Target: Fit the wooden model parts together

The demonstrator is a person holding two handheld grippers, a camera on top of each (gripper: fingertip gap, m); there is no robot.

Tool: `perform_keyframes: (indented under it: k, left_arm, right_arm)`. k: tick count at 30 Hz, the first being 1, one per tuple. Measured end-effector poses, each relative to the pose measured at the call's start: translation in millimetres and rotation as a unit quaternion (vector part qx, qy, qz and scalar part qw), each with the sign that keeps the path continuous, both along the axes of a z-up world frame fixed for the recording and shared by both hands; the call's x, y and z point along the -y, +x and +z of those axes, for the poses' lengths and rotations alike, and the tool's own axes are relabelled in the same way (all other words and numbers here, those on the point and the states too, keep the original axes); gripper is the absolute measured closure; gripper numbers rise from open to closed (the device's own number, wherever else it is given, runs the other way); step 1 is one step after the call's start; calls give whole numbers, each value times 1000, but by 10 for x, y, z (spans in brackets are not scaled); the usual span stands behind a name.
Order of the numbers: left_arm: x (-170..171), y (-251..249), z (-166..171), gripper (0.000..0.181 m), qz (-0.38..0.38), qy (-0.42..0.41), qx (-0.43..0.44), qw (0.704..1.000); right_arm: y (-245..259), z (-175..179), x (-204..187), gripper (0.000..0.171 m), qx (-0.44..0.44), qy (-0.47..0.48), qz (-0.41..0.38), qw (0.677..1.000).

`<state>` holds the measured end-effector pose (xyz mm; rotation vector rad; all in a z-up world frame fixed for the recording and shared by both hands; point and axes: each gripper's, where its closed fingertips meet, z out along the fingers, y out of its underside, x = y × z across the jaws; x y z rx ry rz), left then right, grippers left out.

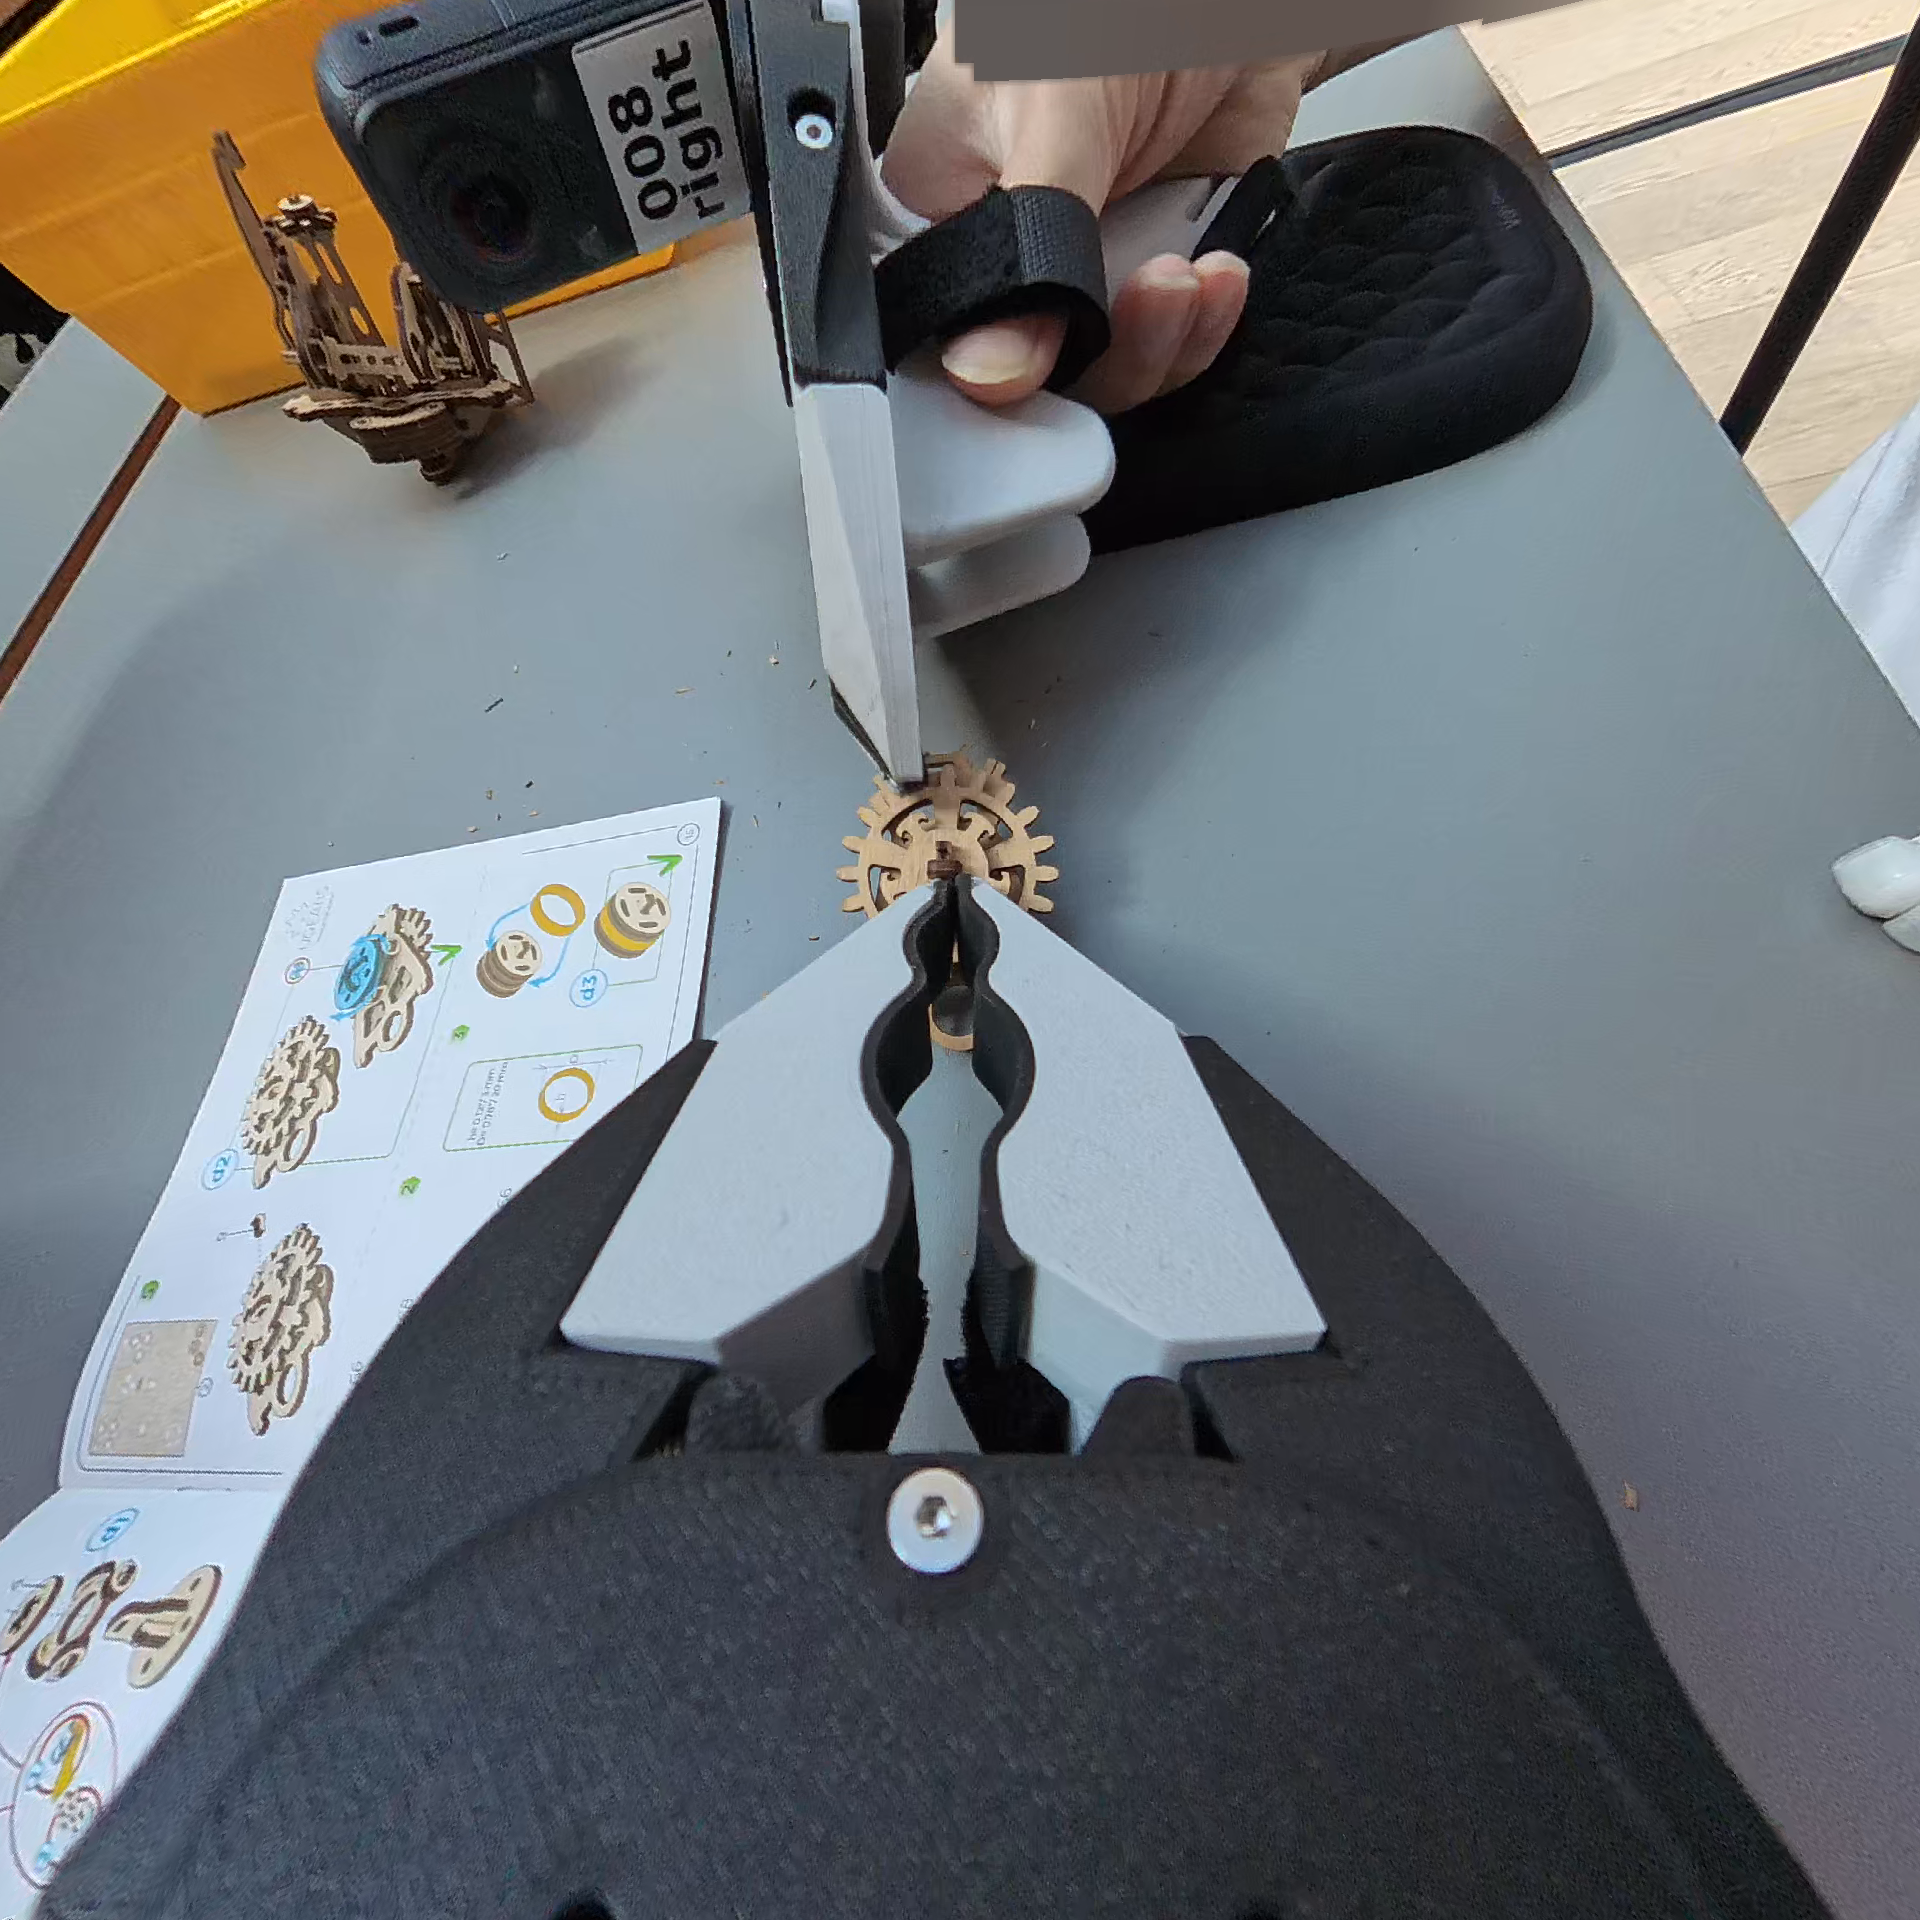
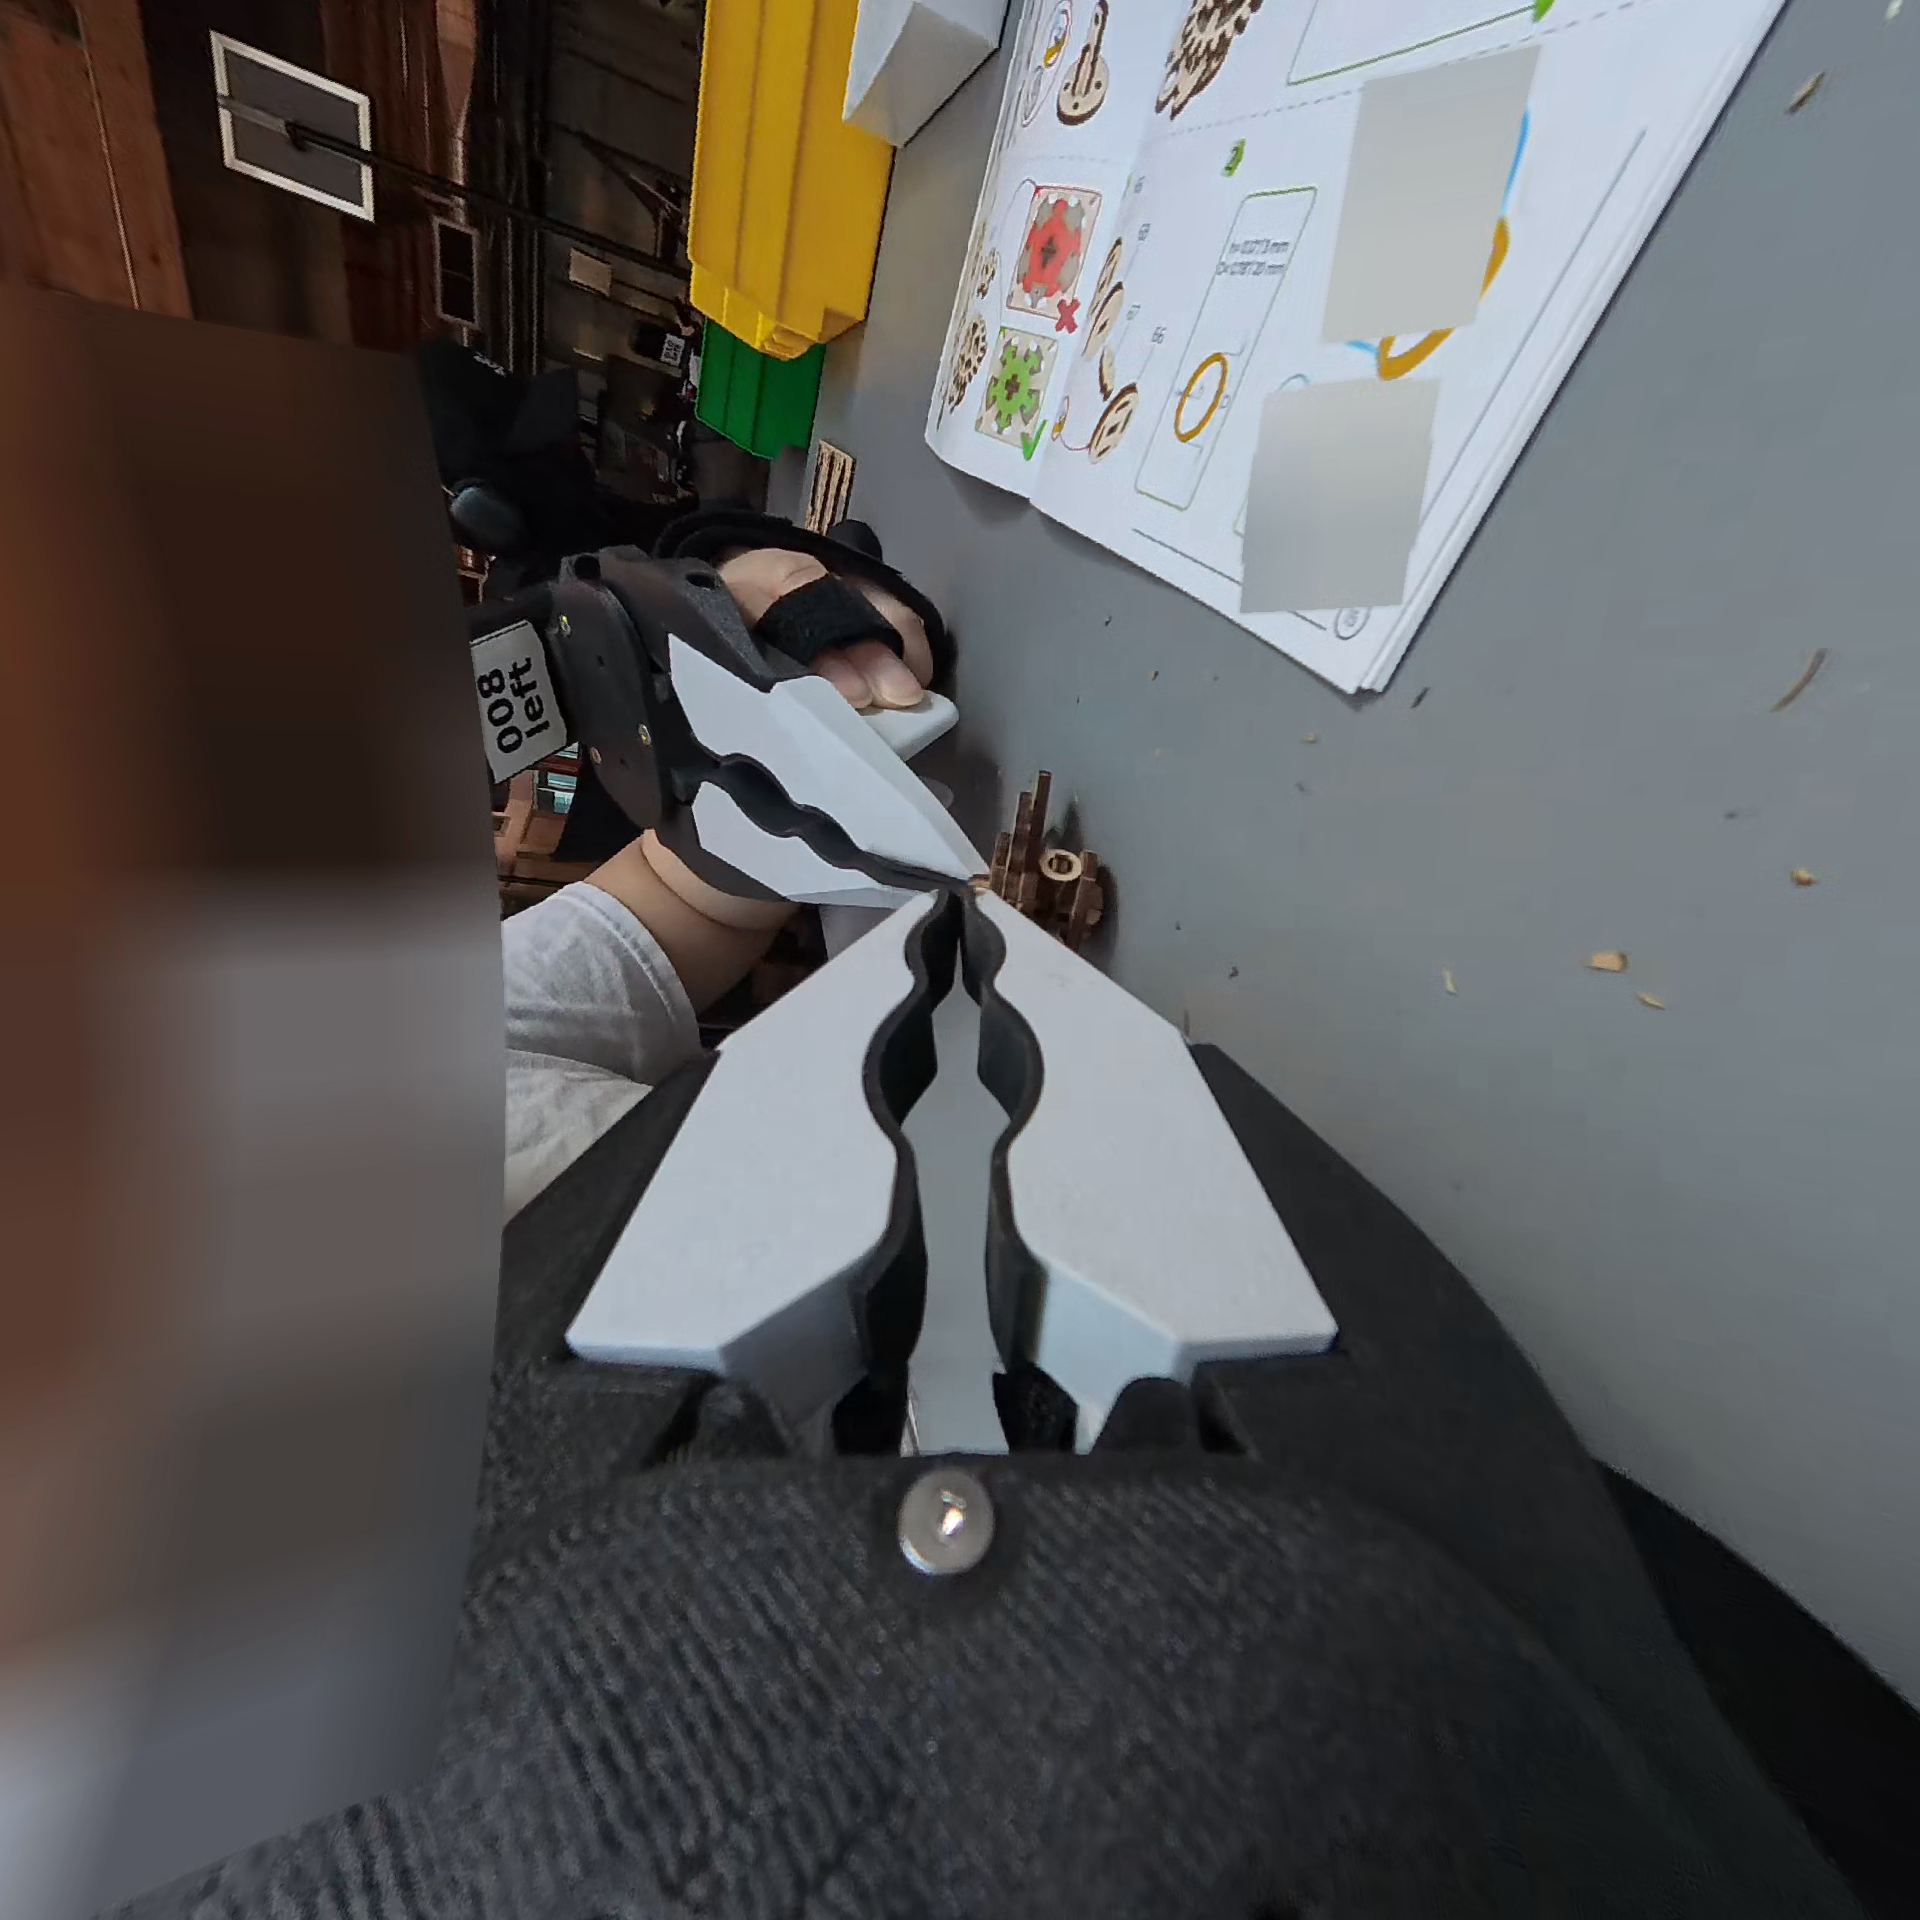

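A light wooden gear point(image 1: 948, 840) stands on its edge on the grey table point(image 1: 1403, 935). My left gripper point(image 1: 951, 883) is shut, and its tips pinch a small dark pin at the gear's hub. A small wooden ring piece point(image 1: 951, 1027) shows between its fingers lower down. My right gripper point(image 1: 902, 771) comes down from above, seen edge-on, with its tip on the gear's upper left rim. In the right wrist view my right gripper point(image 2: 958, 902) is shut at the edge of the gear point(image 2: 1049, 873). The left gripper point(image 2: 961, 881) meets it there from the left.
A printed instruction sheet point(image 1: 416, 1091) lies to the left, also in the right wrist view point(image 2: 1299, 312). A built dark wooden ship model point(image 1: 384, 332) stands in front of a yellow bin point(image 1: 135, 208). A black cushion point(image 1: 1351, 343) lies far right. Wood chips point(image 2: 1605, 961) are scattered on the table. The grippers are tip to tip, or close to it.
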<state>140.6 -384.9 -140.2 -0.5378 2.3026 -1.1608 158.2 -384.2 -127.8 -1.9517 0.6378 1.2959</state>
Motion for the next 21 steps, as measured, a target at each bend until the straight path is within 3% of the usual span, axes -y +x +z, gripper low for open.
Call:
perform_keyframes:
  k: [7,21]
  left_arm:
    - [22,40,28,181,4,-3,11,1000]
    - [52,126,50,181,23,-19,-1,1000]
  right_arm:
    - [4,-60,2,171,25,-28,-27,999]
    - [20,-85,-4,171,-24,-35,-28,999]
